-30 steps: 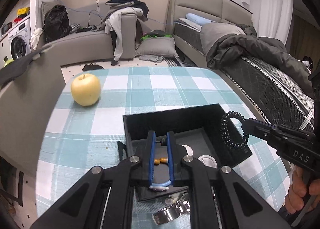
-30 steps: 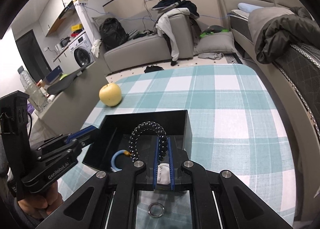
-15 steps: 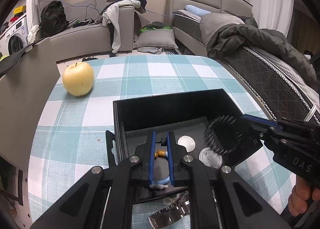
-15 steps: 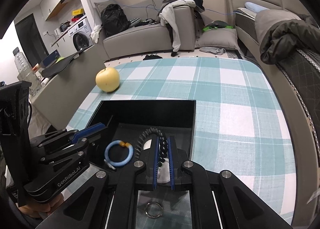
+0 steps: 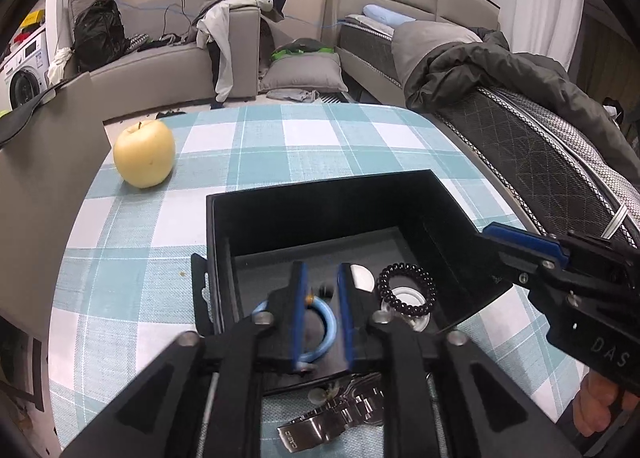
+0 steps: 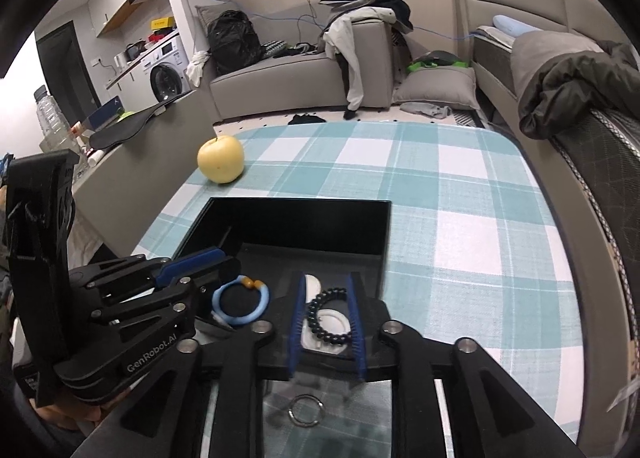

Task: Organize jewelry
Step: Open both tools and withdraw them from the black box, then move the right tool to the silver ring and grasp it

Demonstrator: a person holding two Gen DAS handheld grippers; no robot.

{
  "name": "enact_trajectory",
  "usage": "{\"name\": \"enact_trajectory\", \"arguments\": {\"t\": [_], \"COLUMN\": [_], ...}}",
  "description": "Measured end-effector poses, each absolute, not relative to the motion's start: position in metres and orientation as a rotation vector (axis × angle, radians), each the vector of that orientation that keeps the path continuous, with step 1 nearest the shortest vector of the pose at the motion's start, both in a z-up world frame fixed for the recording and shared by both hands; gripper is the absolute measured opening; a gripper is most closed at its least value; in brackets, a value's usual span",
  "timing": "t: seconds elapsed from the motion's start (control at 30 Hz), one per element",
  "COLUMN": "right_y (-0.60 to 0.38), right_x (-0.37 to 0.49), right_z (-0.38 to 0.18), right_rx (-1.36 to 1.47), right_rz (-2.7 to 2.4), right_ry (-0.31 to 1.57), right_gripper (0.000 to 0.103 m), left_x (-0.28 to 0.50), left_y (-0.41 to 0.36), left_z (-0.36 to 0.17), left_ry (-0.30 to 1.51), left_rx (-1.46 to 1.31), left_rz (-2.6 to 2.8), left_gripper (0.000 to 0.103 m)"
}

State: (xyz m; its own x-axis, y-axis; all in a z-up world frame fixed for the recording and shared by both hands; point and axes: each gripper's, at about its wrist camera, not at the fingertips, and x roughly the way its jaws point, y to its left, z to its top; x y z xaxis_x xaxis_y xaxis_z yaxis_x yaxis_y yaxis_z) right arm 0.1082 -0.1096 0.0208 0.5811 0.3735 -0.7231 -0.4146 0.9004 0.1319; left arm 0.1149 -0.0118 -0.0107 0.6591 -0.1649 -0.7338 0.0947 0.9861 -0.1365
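An open black box (image 5: 320, 194) stands on the checked tablecloth. My left gripper (image 5: 321, 271) hangs over the box's near left part, jaws opening. The light blue ring bracelet (image 5: 330, 324) lies loose on the box floor under its fingers; the right wrist view shows this bracelet (image 6: 240, 306) flat beside the left gripper (image 6: 218, 260). My right gripper (image 6: 325, 279) is also opening. The black coil bracelet (image 6: 325, 314) rests between its pads untouched, on a white disc. In the left wrist view the coil (image 5: 408, 290) lies in the box, apart from the right gripper (image 5: 498, 242).
A silver watch (image 5: 336, 416) and a small metal ring (image 6: 306, 411) lie on the cloth in front of the box. A yellow apple (image 5: 145, 153) sits at the far left of the table. A bed edge runs along the right, with a sofa beyond.
Both grippers came down into the box with their bracelets. Their jaws have parted; the blue ring and the black coil now lie on the box floor.
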Motion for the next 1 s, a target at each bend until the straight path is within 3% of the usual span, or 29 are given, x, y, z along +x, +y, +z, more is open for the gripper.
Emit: {"name": "enact_trajectory", "arguments": {"t": [0.07, 0.1, 0.13, 0.2, 0.37, 0.43, 0.83, 0.9, 1.0], "right_y": [-0.112, -0.113, -0.115, -0.120, -0.139, -0.145, -0.122, -0.121, -0.115], "right_x": [0.107, 0.106, 0.105, 0.102, 0.090, 0.083, 0.071, 0.072, 0.072], "right_z": [0.022, 0.022, 0.024, 0.026, 0.034, 0.034, -0.023, -0.028, -0.037], "right_rx": [-0.056, -0.054, -0.053, -0.052, -0.012, -0.013, -0.241, -0.245, -0.282], "right_rz": [0.454, 0.453, 0.453, 0.453, 0.437, 0.443, 0.451, 0.456, 0.463], "right_ry": [0.829, 0.826, 0.820, 0.808, 0.803, 0.809, 0.968, 0.988, 1.029], "right_gripper": [0.029, 0.031, 0.036, 0.042, 0.090, 0.103, 0.102, 0.099, 0.082], "left_x": [0.113, 0.112, 0.110, 0.104, 0.087, 0.078, 0.067, 0.063, 0.060], "left_y": [-0.012, -0.013, -0.013, -0.011, 0.001, 0.006, 0.012, 0.011, 0.013], "left_z": [-0.009, -0.009, -0.008, -0.004, 0.010, 0.014, -0.008, -0.010, -0.012], "left_ry": [0.832, 0.828, 0.825, 0.811, 0.770, 0.752, 0.904, 0.914, 0.924], "left_rx": [-0.100, -0.098, -0.093, -0.098, -0.156, -0.168, -0.133, -0.124, -0.114], "left_rz": [-0.163, -0.168, -0.172, -0.167, -0.146, -0.126, -0.038, -0.057, -0.046], "left_gripper": [0.023, 0.032, 0.049, 0.068, 0.085, 0.102, 0.102, 0.102, 0.102]}}
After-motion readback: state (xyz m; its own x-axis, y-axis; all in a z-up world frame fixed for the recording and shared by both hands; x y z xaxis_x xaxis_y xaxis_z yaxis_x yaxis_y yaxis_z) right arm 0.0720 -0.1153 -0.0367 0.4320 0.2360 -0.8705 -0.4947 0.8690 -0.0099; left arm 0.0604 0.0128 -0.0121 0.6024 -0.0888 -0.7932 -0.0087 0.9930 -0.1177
